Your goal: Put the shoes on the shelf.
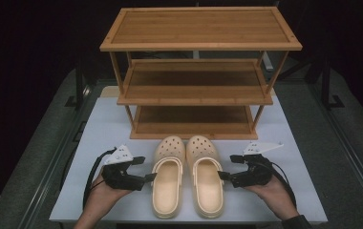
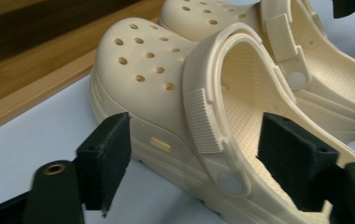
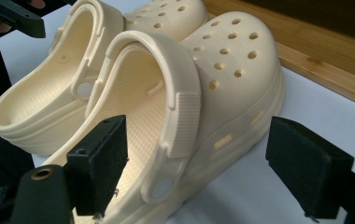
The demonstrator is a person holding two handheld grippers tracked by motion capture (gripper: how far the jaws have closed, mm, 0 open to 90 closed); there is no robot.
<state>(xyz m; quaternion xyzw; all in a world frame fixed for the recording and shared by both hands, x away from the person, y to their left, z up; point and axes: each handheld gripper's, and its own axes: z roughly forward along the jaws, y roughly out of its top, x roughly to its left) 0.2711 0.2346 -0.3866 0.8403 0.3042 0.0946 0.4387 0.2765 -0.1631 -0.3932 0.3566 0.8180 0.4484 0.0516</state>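
High view shows a white table point(image 1: 108, 124) carrying a three-tier wooden shoe rack point(image 1: 199, 71) at its far side, its shelves bare. Just near of the rack's bottom shelf lie two cream clogs side by side, toes toward the rack and heels toward the person: the left clog point(image 1: 167, 176) and the right clog point(image 1: 207, 176), almost touching each other.

On either side of the pair, a hand holds a black claw. The left gripper point(image 1: 144, 168) sits just left of the left clog, its jaws spread apart and pointing right at the clog's outer side; one jaw tip is at or very near the side wall. The right gripper point(image 1: 227, 167) mirrors it just right of the right clog, jaws likewise parted and empty.

Left gripper view shows the left clog point(image 2: 166, 93) between the open pads, its heel strap point(image 2: 203, 119) folded forward over the opening. Right gripper view shows the right clog point(image 3: 222, 79) framed the same way between parted pads.
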